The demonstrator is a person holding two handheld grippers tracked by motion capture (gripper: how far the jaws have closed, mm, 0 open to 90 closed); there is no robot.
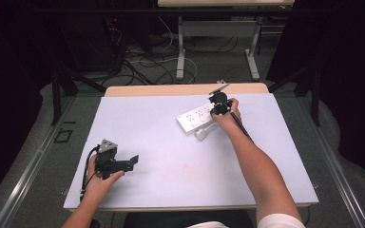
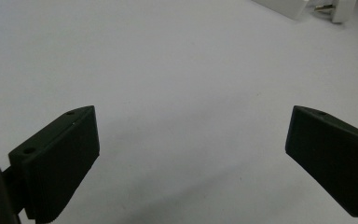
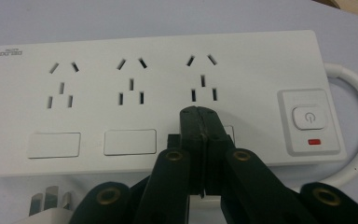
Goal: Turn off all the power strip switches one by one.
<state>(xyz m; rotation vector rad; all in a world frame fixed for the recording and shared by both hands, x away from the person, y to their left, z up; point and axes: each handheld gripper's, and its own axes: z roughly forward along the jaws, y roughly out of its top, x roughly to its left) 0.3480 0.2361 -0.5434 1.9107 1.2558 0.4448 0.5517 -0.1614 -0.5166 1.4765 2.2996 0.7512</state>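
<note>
A lab recording bay, not a home or kitchen.

You sit at a pale wooden table [image 1: 185, 89] covered by a plain white sheet [image 1: 171, 156], boxed in by black curtains [image 1: 9, 71] on both sides. Beyond your table, loose black and white cables [image 1: 147, 59] sprawl across a grey carpeted floor [image 1: 218, 66] around the white metal legs of a second desk [image 1: 180, 47]. Dark equipment with a small red light [image 1: 116, 21] stands at the back, and metal rails [image 1: 28, 175] run along the floor beside you.
</note>
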